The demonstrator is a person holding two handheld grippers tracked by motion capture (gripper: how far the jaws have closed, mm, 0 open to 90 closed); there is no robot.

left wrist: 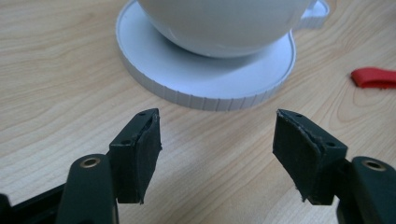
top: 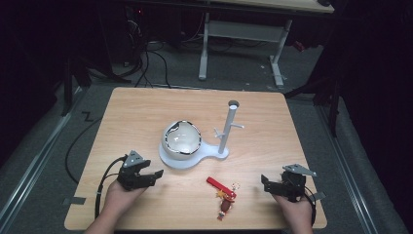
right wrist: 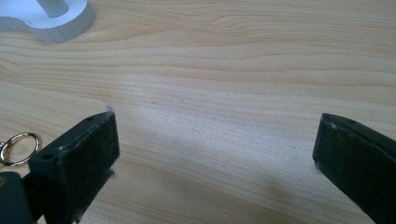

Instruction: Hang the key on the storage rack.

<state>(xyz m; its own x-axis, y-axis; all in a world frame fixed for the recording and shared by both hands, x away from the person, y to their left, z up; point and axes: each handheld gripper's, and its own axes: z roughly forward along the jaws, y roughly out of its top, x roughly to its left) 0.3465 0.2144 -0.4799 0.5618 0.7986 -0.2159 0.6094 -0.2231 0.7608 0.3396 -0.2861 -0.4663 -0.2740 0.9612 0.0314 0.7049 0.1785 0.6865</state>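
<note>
Left gripper: [top: 158,174] I have it low over the near left part of the table [top: 146,112], jaws spread wide with bare wood between them; nothing is gripped.
Left gripper's aim: from its own camera I look past the black pads [left wrist: 140,156] at the ribbed edge of the white stand base [left wrist: 205,81], which lies just ahead, not touching.
Right gripper: [top: 263,180] I hold it at the near right, jaws likewise spread far apart and empty; from its camera the pads [right wrist: 86,163] frame plain tabletop.
Keychain: [top: 225,192] the thing nearest both tools, lying flat on the wood between them, closer to the near edge. I see a red strap at its upper left, a small metal ring at the right and a charm trailing toward me.
Keychain from the grippers: the red strap end [left wrist: 373,77] shows at the right edge of the left gripper view; the metal ring [right wrist: 18,148] shows just beside the left-hand pad in the right gripper view.
White bowl: [top: 181,141] sits on the round part of the base, behind the keychain.
Post: [top: 227,127] a white upright tube with short pegs, rising from the narrower end of the base, right of the bowl.
</note>
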